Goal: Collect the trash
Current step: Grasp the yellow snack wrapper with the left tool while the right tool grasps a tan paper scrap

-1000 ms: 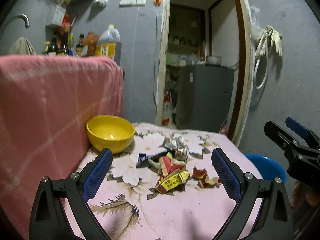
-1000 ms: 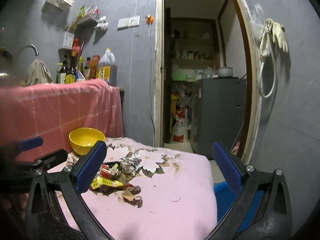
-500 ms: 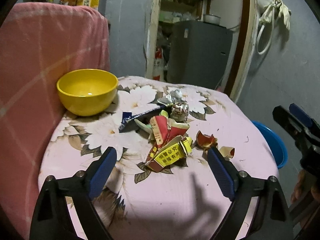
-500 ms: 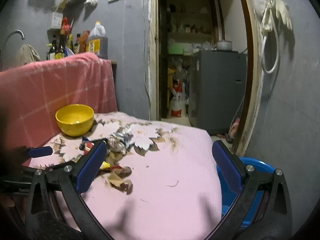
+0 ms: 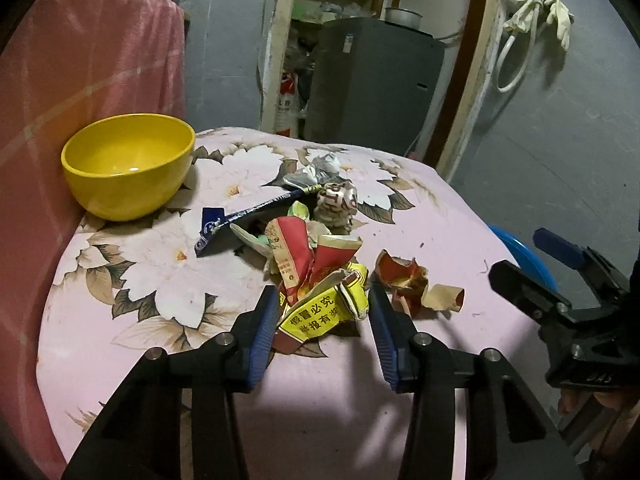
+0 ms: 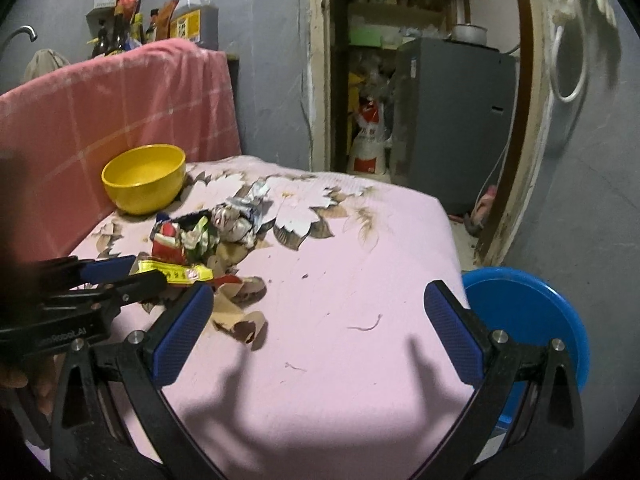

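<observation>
A heap of trash lies mid-table: a yellow-and-red wrapper (image 5: 324,312), a red wrapper (image 5: 296,252), a dark blue wrapper (image 5: 224,228), crumpled foil (image 5: 316,172) and torn brown-red scraps (image 5: 404,276). My left gripper (image 5: 323,292) is low over the near end of the heap. Its jaws are closing, with the yellow-and-red wrapper (image 6: 176,274) between the blue pads and still lying on the cloth. My right gripper (image 6: 316,292) hangs open and wide over bare pink cloth to the right of the heap, with nothing between its fingers. It also shows in the left wrist view (image 5: 516,254).
A yellow bowl (image 5: 128,164) stands at the table's back left, against a pink draped cloth (image 5: 80,60). The floral tablecloth (image 6: 360,240) is bare on its right half. A blue tub (image 6: 520,312) sits on the floor past the right edge. A doorway and a grey fridge lie behind.
Both grippers have tipped down and moved closer to the table. The left jaws have narrowed from wide open to either side of the yellow-and-red wrapper. The right jaws stay wide.
</observation>
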Tool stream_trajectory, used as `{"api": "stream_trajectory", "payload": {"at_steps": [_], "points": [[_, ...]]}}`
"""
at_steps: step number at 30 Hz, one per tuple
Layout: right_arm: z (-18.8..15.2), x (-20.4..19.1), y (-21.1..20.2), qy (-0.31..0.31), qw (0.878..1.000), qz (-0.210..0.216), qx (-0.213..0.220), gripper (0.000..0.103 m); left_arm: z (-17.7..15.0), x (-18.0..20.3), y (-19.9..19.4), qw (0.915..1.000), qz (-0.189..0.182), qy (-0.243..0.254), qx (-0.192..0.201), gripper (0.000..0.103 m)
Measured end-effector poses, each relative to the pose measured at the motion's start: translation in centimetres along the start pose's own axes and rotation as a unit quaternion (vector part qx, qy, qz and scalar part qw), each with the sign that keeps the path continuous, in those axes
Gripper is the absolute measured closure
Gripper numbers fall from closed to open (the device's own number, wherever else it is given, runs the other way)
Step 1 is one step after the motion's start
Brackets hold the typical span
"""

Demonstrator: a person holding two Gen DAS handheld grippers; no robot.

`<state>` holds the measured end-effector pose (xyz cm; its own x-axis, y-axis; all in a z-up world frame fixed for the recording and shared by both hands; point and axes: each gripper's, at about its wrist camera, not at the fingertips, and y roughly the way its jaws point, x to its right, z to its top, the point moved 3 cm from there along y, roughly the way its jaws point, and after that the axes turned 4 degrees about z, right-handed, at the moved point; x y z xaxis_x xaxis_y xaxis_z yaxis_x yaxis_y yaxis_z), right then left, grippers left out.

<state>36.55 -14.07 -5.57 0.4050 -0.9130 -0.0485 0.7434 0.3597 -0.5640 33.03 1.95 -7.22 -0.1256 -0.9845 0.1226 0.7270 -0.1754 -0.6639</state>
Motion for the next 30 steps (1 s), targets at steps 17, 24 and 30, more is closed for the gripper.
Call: {"api": "stream_trajectory", "payload": {"at_steps": [17,24,30], "points": [[-0.9,-2.1,3.0,-0.015,0.996,0.053,-0.073,0.0,-0.4,-2.0,-2.2,0.9989,-0.007,-0.046,-0.006,0.071],[-0.9,-3.8,5.2,-0.019,0.99,0.087,-0.111,0.019,-0.7,-2.6,-2.7,0.9983,-0.004,-0.057,-0.011,0.071],[-1.5,-5.0,6.2,-0.031,0.987,0.095,-0.129,0.052,-0.9,-2.6,-3.2,0.9988,0.003,-0.048,-0.005,0.076]]}}
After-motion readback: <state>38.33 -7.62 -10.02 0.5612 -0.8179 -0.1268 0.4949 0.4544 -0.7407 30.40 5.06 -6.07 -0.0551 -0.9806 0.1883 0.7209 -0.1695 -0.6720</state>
